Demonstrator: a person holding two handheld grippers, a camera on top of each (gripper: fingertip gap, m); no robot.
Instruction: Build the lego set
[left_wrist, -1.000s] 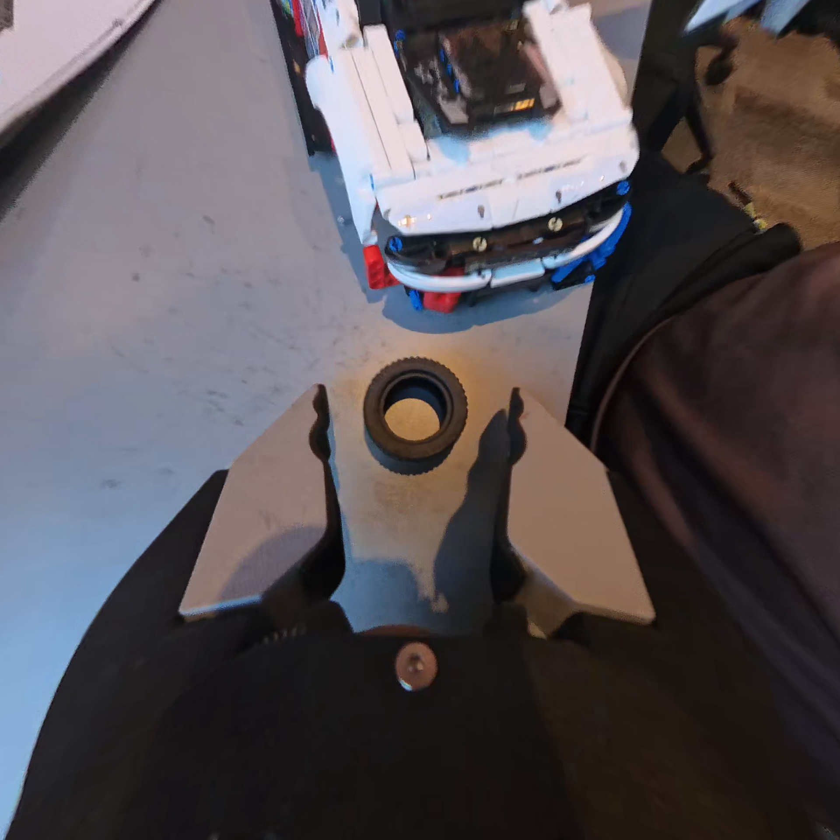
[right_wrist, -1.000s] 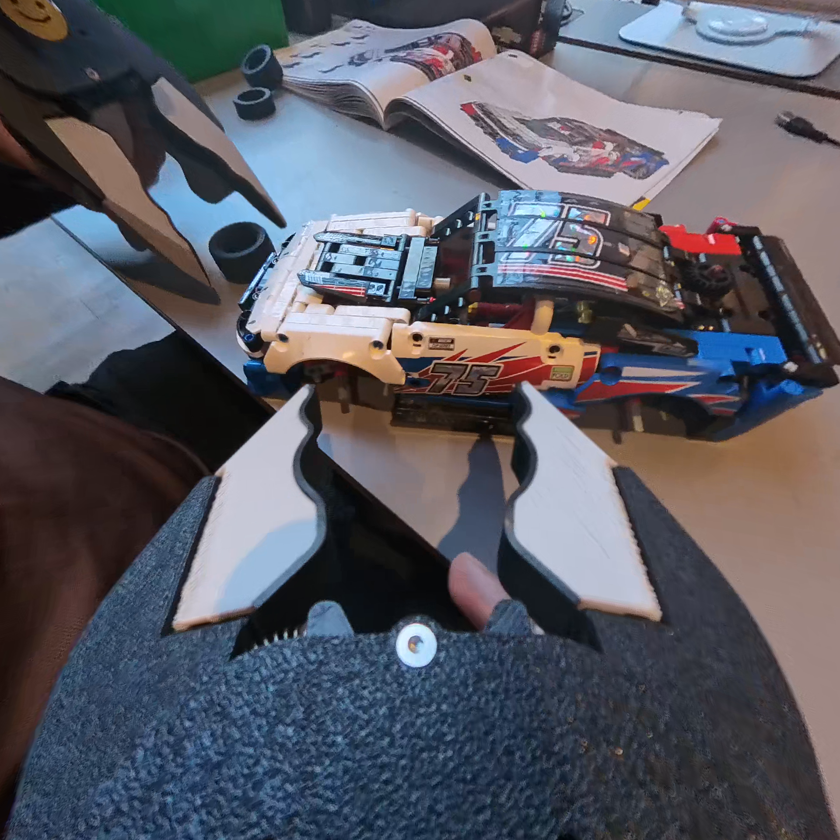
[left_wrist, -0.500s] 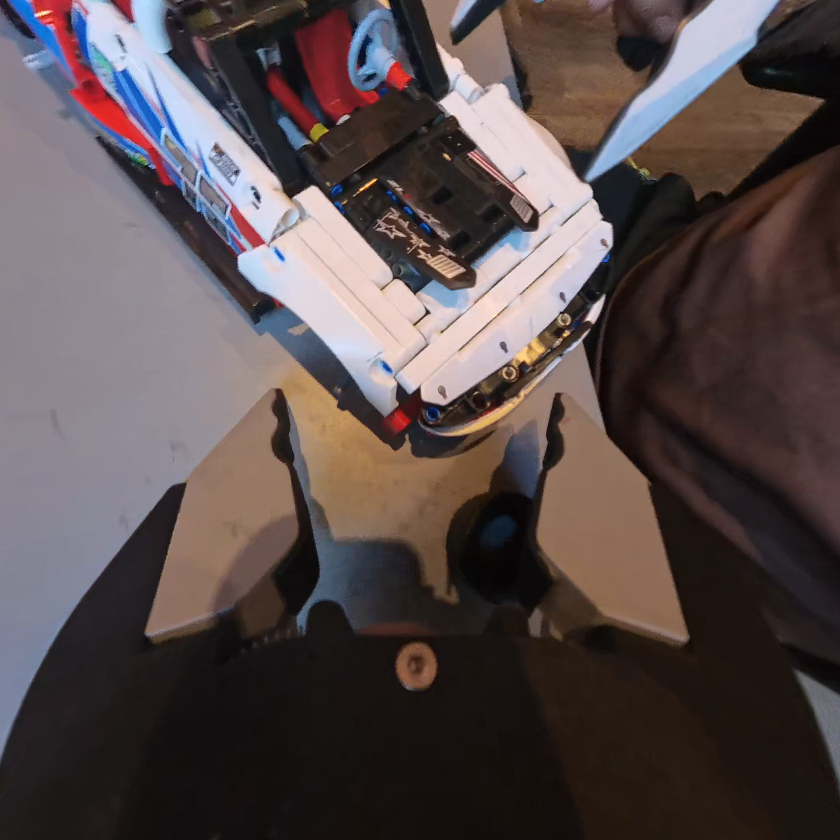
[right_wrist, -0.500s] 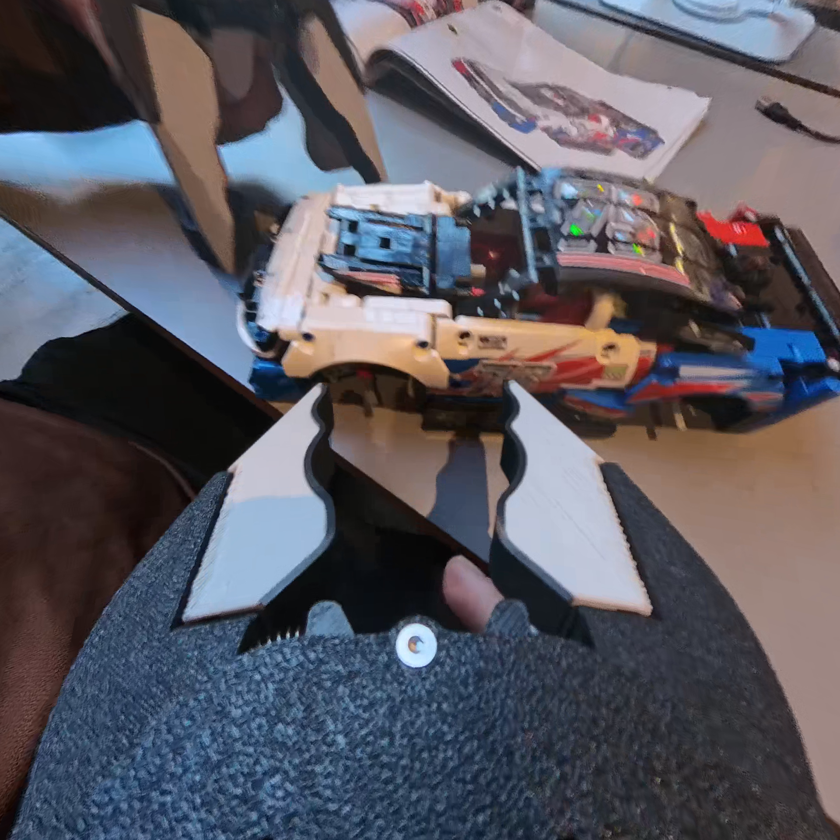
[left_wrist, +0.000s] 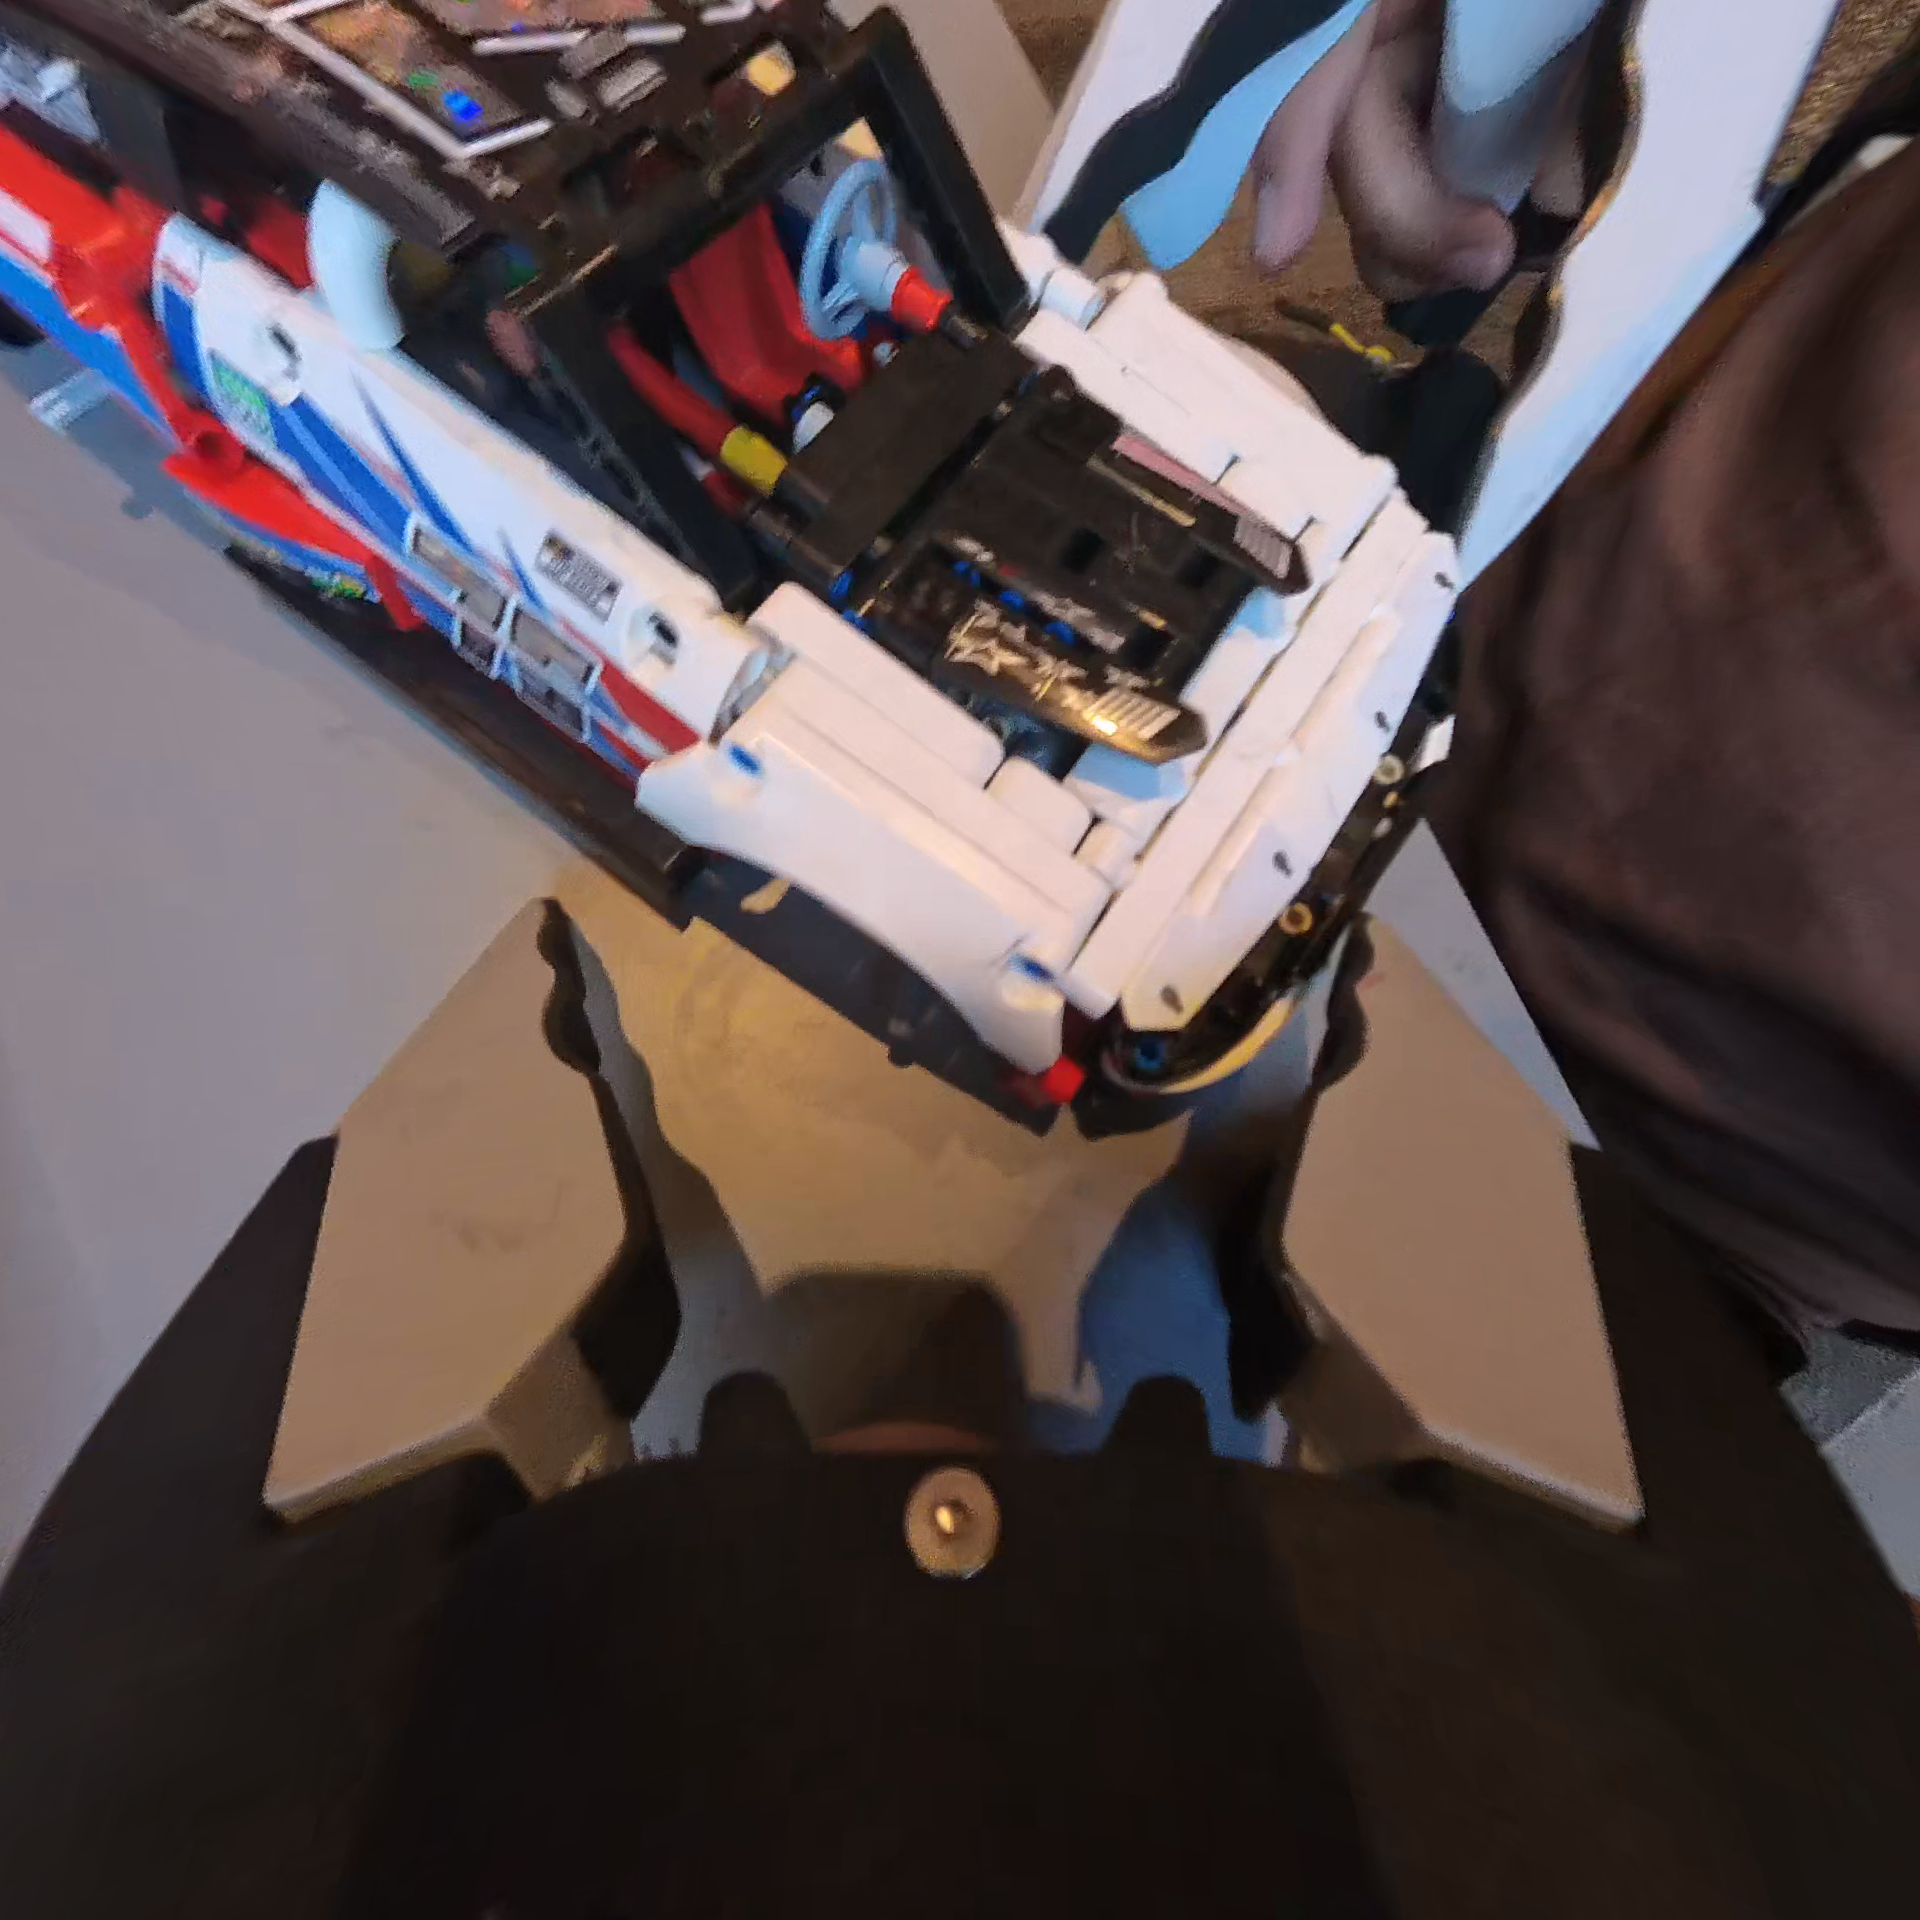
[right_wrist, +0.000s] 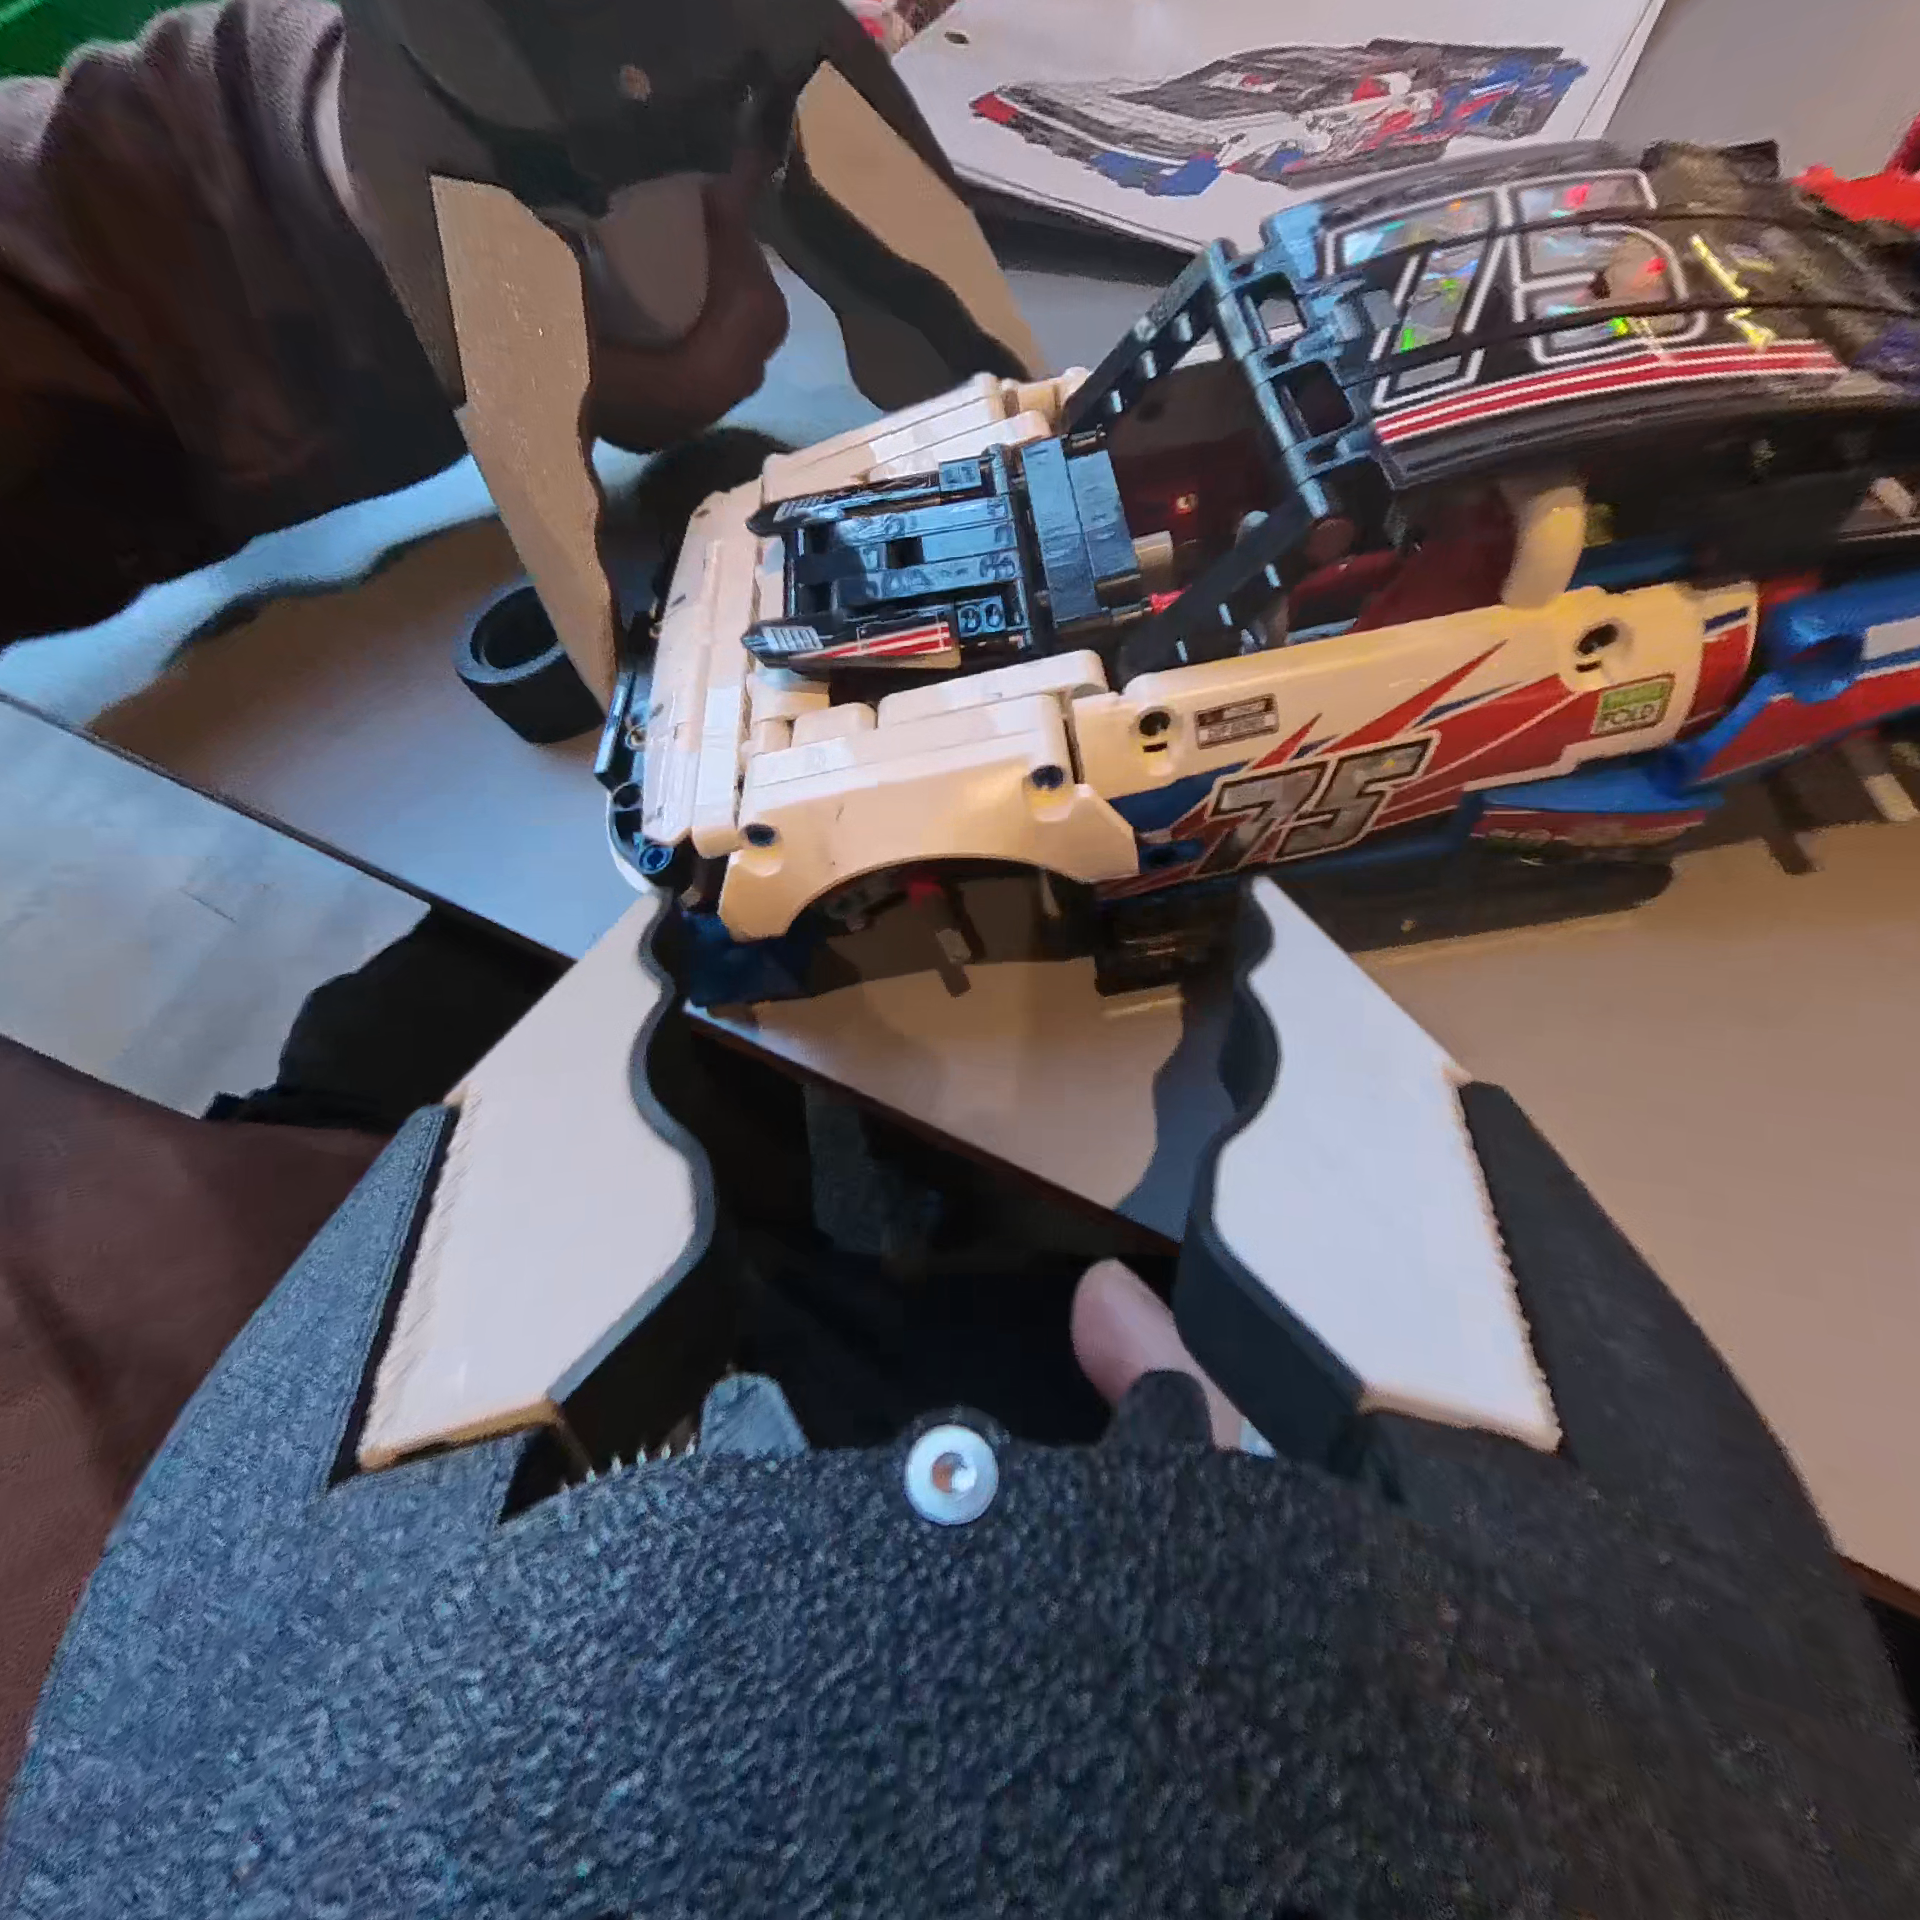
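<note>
A white, red and blue lego race car (right_wrist: 1195, 665) is seen resting on a pale tabletop (right_wrist: 1558, 1091), its white nose turned toward the table's near edge. The left gripper (left_wrist: 951, 956) is held above the front of the car with its fingers (left_wrist: 468, 1195) spread wide and nothing clasped between them; in the left wrist view the car's front corner and bumper are framed in the gap between the two fingertips, closer to the right-hand one. From the right wrist view, the same gripper is seen reaching down at the nose, one finger (right_wrist: 520, 416) lying just against the white front edge.

The right gripper (right_wrist: 956, 925) is held low at the tabletop's near edge, its fingers (right_wrist: 540, 1195) likewise parted and empty. The car's front wheel arch, shown without a wheel, is placed directly ahead of and between the fingertips, just beyond them; whether either tip touches the bodywork cannot be told.

A loose black tyre (right_wrist: 509, 665) is seen lying on the tabletop just beside the car's nose, partly hidden behind the left gripper's finger. An open instruction booklet (right_wrist: 1299, 94) is spread on the tabletop behind the car. A bare fingertip (right_wrist: 1122, 1340) of the person's gloved hand is visible beneath the right gripper, and a brown sleeve (left_wrist: 1714, 779) is seen at the right of the left wrist view.
</note>
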